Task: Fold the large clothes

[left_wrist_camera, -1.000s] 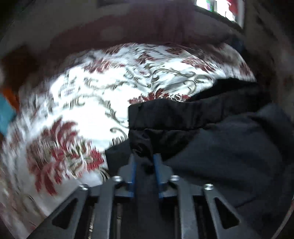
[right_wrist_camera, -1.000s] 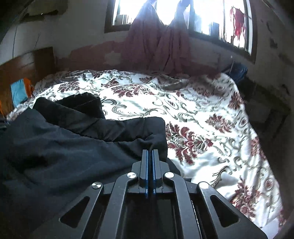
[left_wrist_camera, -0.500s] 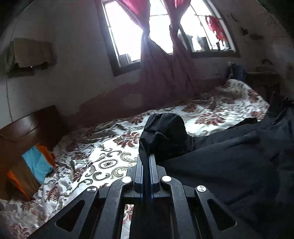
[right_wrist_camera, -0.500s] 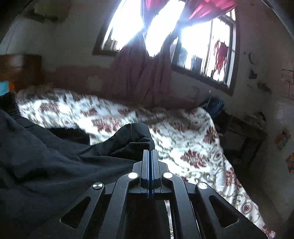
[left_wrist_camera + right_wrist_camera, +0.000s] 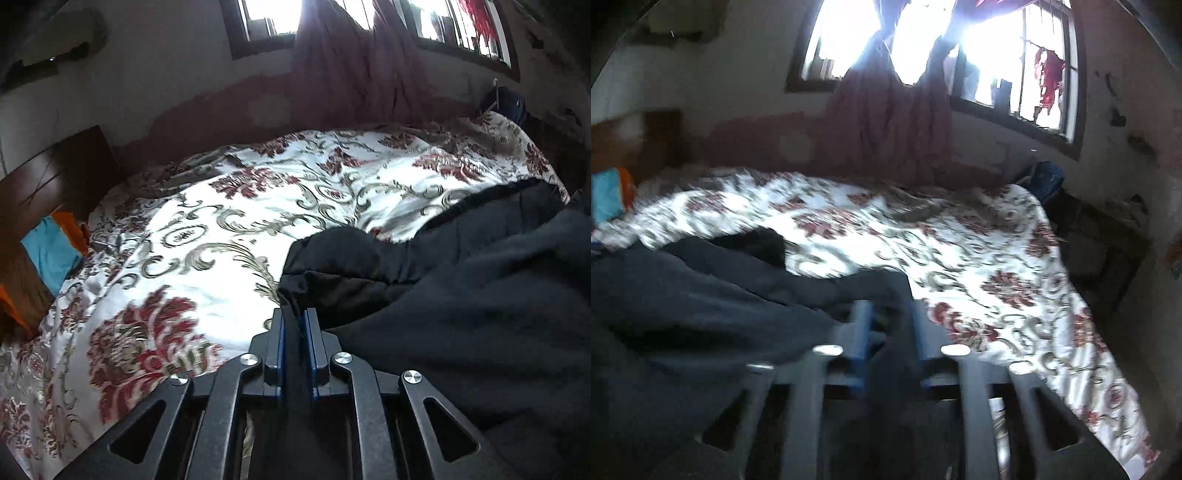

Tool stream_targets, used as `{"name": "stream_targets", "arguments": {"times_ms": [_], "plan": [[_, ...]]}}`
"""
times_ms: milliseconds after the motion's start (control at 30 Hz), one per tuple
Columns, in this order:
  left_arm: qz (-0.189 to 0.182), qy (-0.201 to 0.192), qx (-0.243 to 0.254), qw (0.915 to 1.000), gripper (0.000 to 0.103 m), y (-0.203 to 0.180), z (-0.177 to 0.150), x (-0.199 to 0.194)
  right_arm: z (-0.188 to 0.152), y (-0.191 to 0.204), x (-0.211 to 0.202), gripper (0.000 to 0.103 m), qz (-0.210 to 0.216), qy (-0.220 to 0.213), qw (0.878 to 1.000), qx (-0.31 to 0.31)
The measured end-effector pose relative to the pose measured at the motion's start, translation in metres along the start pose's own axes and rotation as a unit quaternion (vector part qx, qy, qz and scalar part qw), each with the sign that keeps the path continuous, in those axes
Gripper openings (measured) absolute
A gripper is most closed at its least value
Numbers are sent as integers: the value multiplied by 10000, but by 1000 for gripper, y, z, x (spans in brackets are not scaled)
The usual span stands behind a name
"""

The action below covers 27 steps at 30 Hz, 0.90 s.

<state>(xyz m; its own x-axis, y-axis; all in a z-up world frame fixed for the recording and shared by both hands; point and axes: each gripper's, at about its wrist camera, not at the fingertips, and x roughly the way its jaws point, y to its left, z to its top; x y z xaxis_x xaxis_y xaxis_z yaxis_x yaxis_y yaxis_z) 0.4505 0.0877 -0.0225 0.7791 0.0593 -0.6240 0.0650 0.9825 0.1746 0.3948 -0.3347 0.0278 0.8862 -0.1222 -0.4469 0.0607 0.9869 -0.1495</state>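
My left tongs pinch a corner of the dark garment, which lies bunched on the near side of the floral bedspread. My right tongs stand parted around cloth; the blur hides any grip. I'd lay both corners down level before releasing the left.

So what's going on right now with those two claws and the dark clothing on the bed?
Left gripper pinching the black garment. Right gripper open over it, blurred. Floral bedspread beneath; nothing blocking.
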Motion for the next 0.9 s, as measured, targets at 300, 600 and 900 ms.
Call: {"name": "stream_targets", "arguments": {"times_ms": [300,600,900], "plan": [[-1211,-391,-676,9896,63,-5,3,-68,-21,7,-53,74,1465,73,9881,471],[-2727,-412,-38,9612,74,-56,-52,-116,-79,39,-79,75,1824,506,9814,-315],[-2685,-138,-162,9630,84,-68,-66,-87,-63,35,-33,75,1520,552,9868,130]]}}
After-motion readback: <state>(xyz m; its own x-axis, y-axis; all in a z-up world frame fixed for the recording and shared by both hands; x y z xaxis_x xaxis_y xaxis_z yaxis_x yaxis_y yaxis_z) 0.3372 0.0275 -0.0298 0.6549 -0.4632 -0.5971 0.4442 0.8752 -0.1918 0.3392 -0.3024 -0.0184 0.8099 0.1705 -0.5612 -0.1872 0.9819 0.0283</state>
